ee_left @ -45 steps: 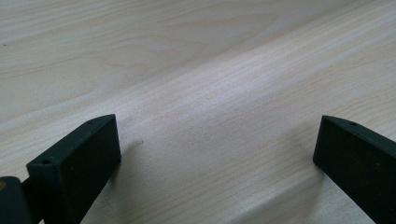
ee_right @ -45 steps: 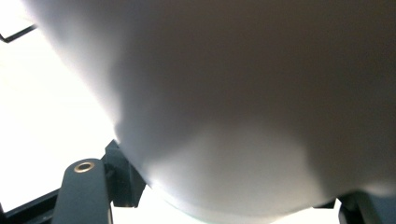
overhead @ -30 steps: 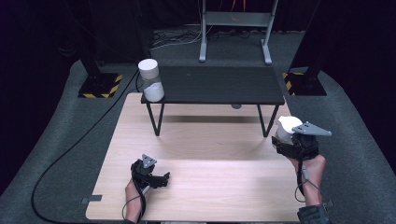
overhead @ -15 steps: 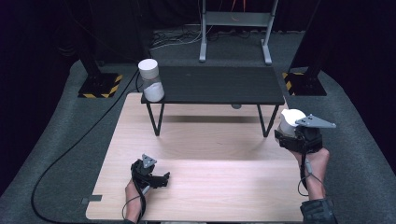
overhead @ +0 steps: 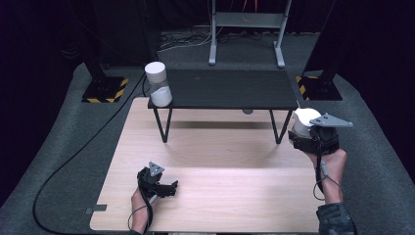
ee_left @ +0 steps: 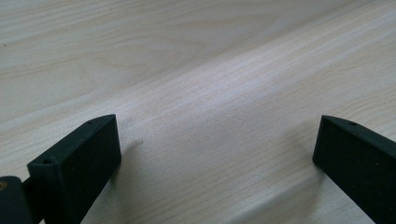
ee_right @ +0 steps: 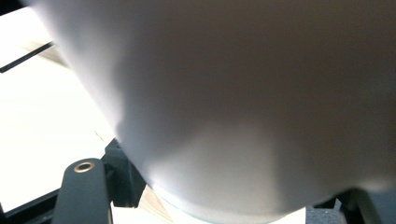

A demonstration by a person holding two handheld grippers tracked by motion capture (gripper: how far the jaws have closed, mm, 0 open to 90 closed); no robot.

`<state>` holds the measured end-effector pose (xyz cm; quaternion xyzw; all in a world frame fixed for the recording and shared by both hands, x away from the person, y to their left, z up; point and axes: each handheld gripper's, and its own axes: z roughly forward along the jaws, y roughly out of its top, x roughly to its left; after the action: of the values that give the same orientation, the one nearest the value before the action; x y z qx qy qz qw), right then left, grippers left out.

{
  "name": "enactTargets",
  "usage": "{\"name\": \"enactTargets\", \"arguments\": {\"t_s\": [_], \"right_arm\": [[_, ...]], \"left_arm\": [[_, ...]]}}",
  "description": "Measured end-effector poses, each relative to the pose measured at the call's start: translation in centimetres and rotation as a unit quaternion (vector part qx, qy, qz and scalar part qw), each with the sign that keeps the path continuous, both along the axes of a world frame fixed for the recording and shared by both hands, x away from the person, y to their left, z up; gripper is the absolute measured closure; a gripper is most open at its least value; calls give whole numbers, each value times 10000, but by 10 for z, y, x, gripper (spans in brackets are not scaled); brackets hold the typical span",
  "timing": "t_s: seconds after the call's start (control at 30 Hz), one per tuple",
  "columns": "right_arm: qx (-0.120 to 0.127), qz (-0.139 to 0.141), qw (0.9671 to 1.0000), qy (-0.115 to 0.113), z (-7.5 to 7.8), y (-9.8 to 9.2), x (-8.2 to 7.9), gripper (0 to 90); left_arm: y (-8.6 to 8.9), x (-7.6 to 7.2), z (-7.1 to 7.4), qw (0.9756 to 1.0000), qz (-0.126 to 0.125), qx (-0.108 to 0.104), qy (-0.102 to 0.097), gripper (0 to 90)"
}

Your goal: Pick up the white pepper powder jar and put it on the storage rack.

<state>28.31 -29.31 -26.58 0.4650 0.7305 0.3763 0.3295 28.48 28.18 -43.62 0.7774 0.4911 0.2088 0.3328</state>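
The right gripper (overhead: pixel 304 128), clamped on a white cup (overhead: pixel 303 121), has lifted it near the desk's (overhead: pixel 220 171) right edge; the left gripper (overhead: pixel 164 186) rests wide open, empty.

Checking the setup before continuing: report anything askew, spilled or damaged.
Nothing stands out. One white cylindrical container stands upright at the left corner of the low black table; the right hand-held gripper holds another white cylindrical container upright. No spill shows on the pale wooden board.

A white jar (overhead: pixel 302 122), a black shelf (overhead: pixel 230 88), a pale wooden table (overhead: pixel 220 186), yellow-black striped bases (overhead: pixel 103 90).
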Motion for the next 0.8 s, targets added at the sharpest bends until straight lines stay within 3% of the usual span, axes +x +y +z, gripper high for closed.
{"name": "enactTargets", "arguments": {"t_s": [0.8], "right_arm": [[-15,-62,10000,-14,19,-3,19,299]], "left_arm": [[0,0,0,10000,-1,-3,-8,13]]}}
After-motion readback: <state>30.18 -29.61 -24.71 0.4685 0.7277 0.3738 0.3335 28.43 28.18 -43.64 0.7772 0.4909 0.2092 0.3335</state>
